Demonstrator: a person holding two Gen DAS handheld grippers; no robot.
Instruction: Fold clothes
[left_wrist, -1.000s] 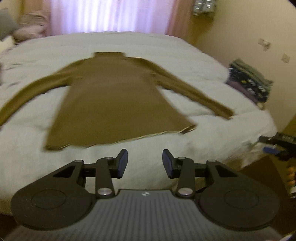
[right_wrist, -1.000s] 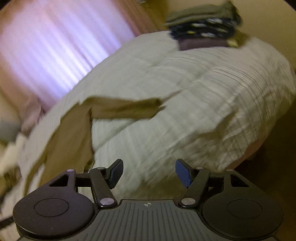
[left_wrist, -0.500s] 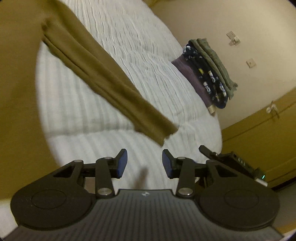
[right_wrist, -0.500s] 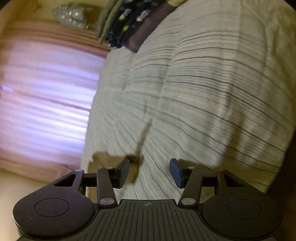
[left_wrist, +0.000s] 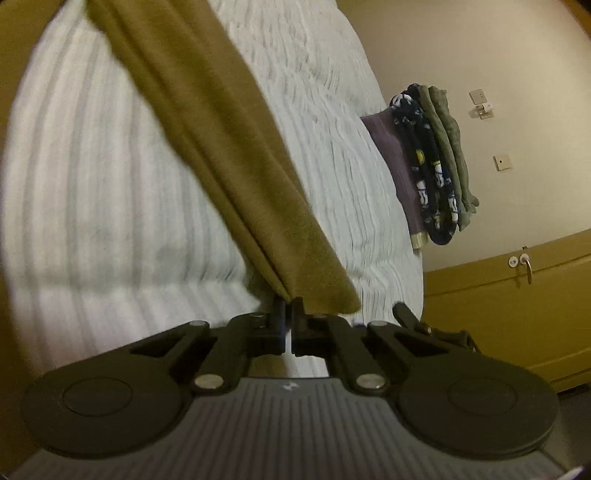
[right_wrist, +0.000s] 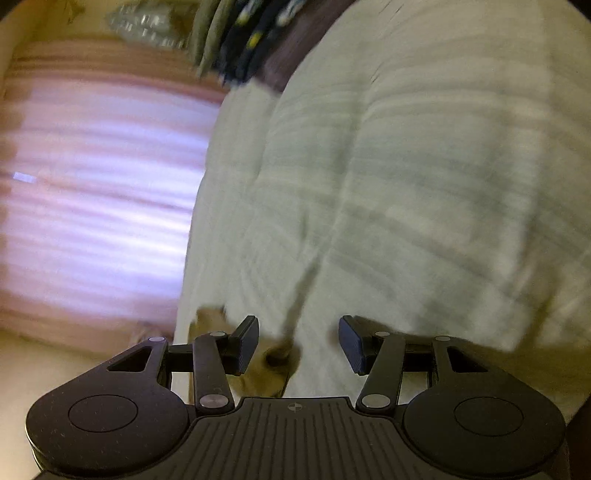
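Note:
An olive-brown long-sleeved top lies spread on the bed, and its sleeve (left_wrist: 236, 155) runs from the upper left down to my left gripper (left_wrist: 288, 310). That gripper is shut on the cuff end of the sleeve, with the cloth pinched between its jaws. In the blurred right wrist view my right gripper (right_wrist: 299, 343) is open just above the bedcover. A small patch of the same brown cloth (right_wrist: 275, 360) lies low between its fingers, and the pads do not press on it. The body of the top is mostly out of view.
The bed has a pale striped cover (left_wrist: 92, 192) (right_wrist: 424, 166). A stack of folded clothes (left_wrist: 432, 162) (right_wrist: 251, 40) sits at its far edge by the wall. A yellow cabinet (left_wrist: 509, 317) stands beside the bed, and a lit curtain (right_wrist: 92, 184) hangs beyond.
My left gripper came down to the sleeve's end and shut on the cuff. My right gripper rolled, dropped toward the bedcover and narrowed; brown cloth now lies between its fingers.

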